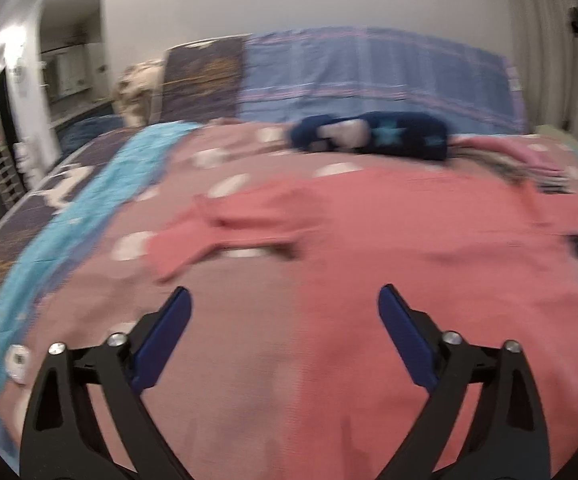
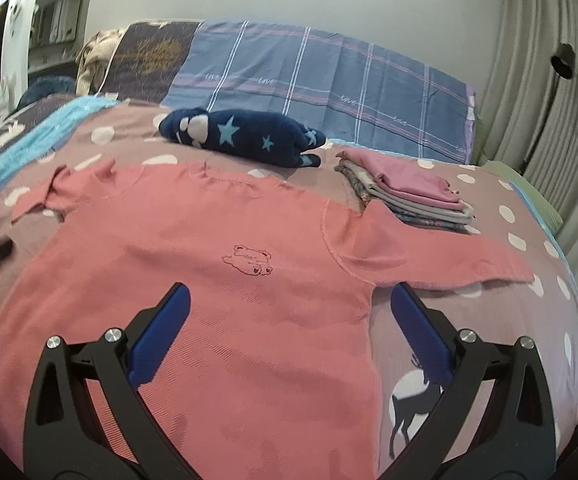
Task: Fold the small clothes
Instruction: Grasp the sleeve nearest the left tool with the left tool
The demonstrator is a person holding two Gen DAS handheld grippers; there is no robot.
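Right wrist view: a pink top [image 2: 193,248] lies spread flat on the bed [image 2: 501,304], front up, with a small bear outline on the chest. Its right side edge runs down between the fingers of the right gripper [image 2: 289,300], and its right sleeve [image 2: 441,256] stretches out over the dotted cover toward the bed's right edge. Bare cover with a deer print lies right of that edge. The right gripper hovers low over the top's lower right part, jaws wide, nothing between them.

Left wrist view, blurred: the left gripper [image 1: 285,304] hangs above the top [image 1: 429,280] near its left side edge, jaws wide and empty. The left sleeve [image 1: 225,228] lies crumpled and bent on the cover. Left of it a turquoise cloth [image 1: 69,232] runs along the bed.

Beyond the collar a navy star-printed plush [image 2: 245,136] lies across the bed. To the right of it, a stack [image 2: 409,196] of folded clothes touches or just meets the top's right shoulder. A plaid pillow [image 2: 329,88] leans against the wall behind.
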